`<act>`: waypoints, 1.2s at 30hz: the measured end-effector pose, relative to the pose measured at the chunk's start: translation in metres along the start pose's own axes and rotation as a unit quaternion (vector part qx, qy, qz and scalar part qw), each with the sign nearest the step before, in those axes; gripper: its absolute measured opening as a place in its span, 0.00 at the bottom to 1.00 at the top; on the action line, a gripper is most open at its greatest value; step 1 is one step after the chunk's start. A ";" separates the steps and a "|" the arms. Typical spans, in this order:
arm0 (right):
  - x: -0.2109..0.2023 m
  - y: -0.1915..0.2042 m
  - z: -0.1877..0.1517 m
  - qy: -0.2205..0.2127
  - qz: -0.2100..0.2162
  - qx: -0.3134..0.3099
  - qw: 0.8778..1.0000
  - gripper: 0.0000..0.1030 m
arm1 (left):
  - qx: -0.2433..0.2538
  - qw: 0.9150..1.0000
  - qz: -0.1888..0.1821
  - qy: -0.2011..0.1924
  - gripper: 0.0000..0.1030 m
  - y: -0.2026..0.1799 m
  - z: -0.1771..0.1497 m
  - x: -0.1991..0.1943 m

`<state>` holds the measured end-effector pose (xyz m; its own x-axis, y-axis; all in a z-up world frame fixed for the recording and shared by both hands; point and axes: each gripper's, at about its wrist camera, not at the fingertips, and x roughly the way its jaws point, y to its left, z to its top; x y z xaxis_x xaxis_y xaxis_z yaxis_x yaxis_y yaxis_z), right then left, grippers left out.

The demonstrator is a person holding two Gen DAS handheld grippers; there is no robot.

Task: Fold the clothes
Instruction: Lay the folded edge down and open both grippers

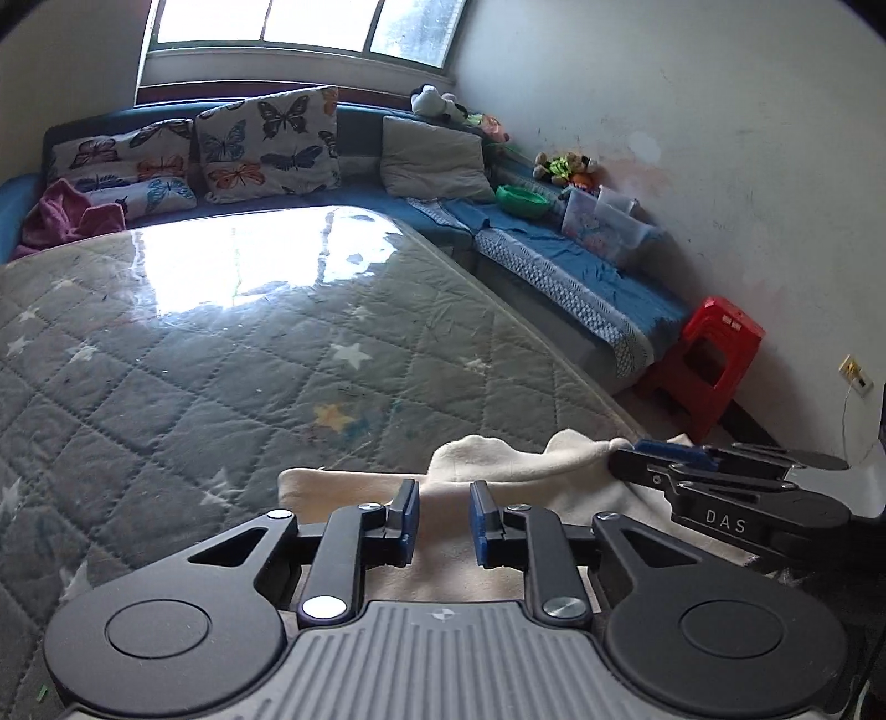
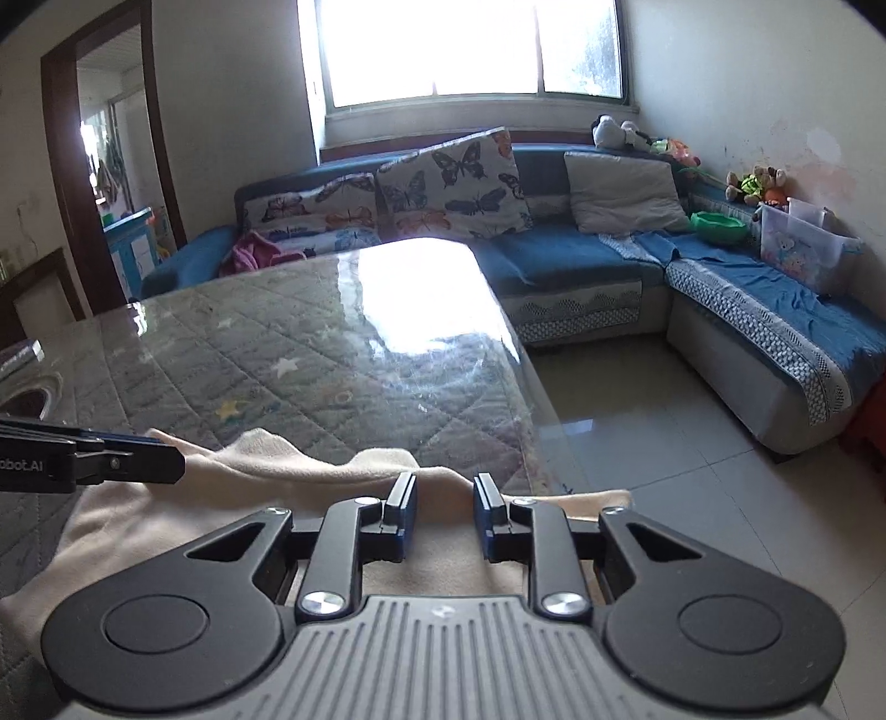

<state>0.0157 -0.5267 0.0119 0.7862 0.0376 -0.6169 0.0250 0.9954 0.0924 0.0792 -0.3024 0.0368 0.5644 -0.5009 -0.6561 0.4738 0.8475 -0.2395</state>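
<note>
While both views show the cream garment (image 1: pixel 498 476), only the right reveals floor (image 2: pixel 664 443).

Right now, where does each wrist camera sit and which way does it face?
Left wrist: rides behind the open left gripper, low over the cream garment, facing across the quilted table to the blue sofa; the right gripper enters at right.
Right wrist: behind the open right gripper, over the garment's right part, facing the sofa and window; the left gripper enters at left.
Shared: garment, table, sofa, butterfly cushions, window.
</note>
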 end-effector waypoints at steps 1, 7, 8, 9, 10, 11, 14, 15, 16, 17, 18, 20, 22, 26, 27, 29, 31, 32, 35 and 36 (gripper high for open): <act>0.002 0.000 -0.001 0.001 -0.001 0.000 1.000 0.23 | 0.002 1.000 0.003 0.005 0.20 -0.001 0.000 0.004; -0.013 0.003 -0.001 -0.007 0.002 -0.010 1.000 0.37 | 0.001 1.000 0.000 0.005 0.23 -0.002 0.001 0.006; -0.020 0.004 -0.003 -0.009 0.002 -0.013 1.000 0.37 | 0.001 1.000 0.000 0.003 0.23 -0.002 -0.001 0.002; -0.025 0.006 -0.004 -0.011 0.003 -0.016 1.000 0.38 | 0.003 1.000 -0.001 0.002 0.23 -0.003 -0.003 -0.001; -0.031 0.007 -0.007 -0.013 0.005 -0.017 1.000 0.40 | 0.010 1.000 -0.002 -0.001 0.23 -0.005 -0.008 -0.006; -0.036 0.008 -0.010 -0.014 0.007 -0.018 1.000 0.45 | 0.016 1.000 -0.003 -0.003 0.23 -0.008 -0.012 -0.011; -0.052 0.012 -0.021 -0.016 0.010 -0.026 0.999 0.47 | 0.036 0.999 -0.006 -0.011 0.24 -0.015 -0.026 -0.026; -0.057 0.014 -0.025 -0.018 0.008 -0.030 0.999 0.48 | 0.042 0.999 -0.008 -0.013 0.24 -0.018 -0.031 -0.031; -0.064 0.017 -0.031 -0.021 0.005 -0.036 0.999 0.48 | 0.049 0.999 -0.009 -0.016 0.24 -0.020 -0.036 -0.036; -0.071 0.020 -0.037 -0.024 0.002 -0.042 0.999 0.48 | 0.055 0.998 -0.010 -0.018 0.24 -0.023 -0.041 -0.041; -0.078 0.023 -0.042 -0.028 -0.001 -0.045 0.999 0.49 | 0.062 0.998 -0.011 -0.021 0.24 -0.026 -0.045 -0.045; -0.091 0.027 -0.050 -0.042 -0.005 -0.047 0.998 0.49 | 0.075 0.997 -0.013 -0.026 0.24 -0.031 -0.055 -0.055; -0.102 0.030 -0.058 -0.053 -0.014 -0.048 0.997 0.49 | 0.088 0.996 -0.016 -0.031 0.24 -0.036 -0.064 -0.065; -0.111 0.032 -0.072 -0.052 -0.008 -0.034 0.998 0.42 | 0.098 0.994 -0.013 -0.035 0.24 -0.040 -0.078 -0.072; -0.109 0.032 -0.074 -0.049 -0.008 -0.034 0.998 0.37 | 0.099 0.994 -0.011 -0.034 0.24 -0.040 -0.081 -0.071; -0.104 0.030 -0.078 -0.042 -0.012 -0.034 0.998 0.31 | 0.097 0.995 -0.005 -0.031 0.24 -0.039 -0.082 -0.067; -0.102 0.029 -0.081 -0.042 -0.013 -0.033 0.998 0.31 | 0.093 0.995 -0.005 -0.029 0.25 -0.038 -0.083 -0.065; -0.102 0.029 -0.081 -0.043 -0.015 -0.036 0.998 0.31 | 0.091 0.995 -0.006 -0.029 0.25 -0.038 -0.082 -0.065; -0.106 0.032 -0.077 -0.047 -0.019 -0.041 0.998 0.31 | 0.084 0.996 -0.011 -0.032 0.25 -0.036 -0.082 -0.070; -0.108 0.032 -0.076 -0.053 -0.019 -0.042 0.998 0.31 | 0.083 0.996 -0.010 -0.034 0.25 -0.036 -0.082 -0.072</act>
<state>-0.1153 -0.4920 0.0221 0.8463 -0.0064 -0.5327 0.0088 1.0000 0.0021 -0.0339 -0.2820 0.0342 0.5954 -0.5335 -0.6007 0.5876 0.7991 -0.1272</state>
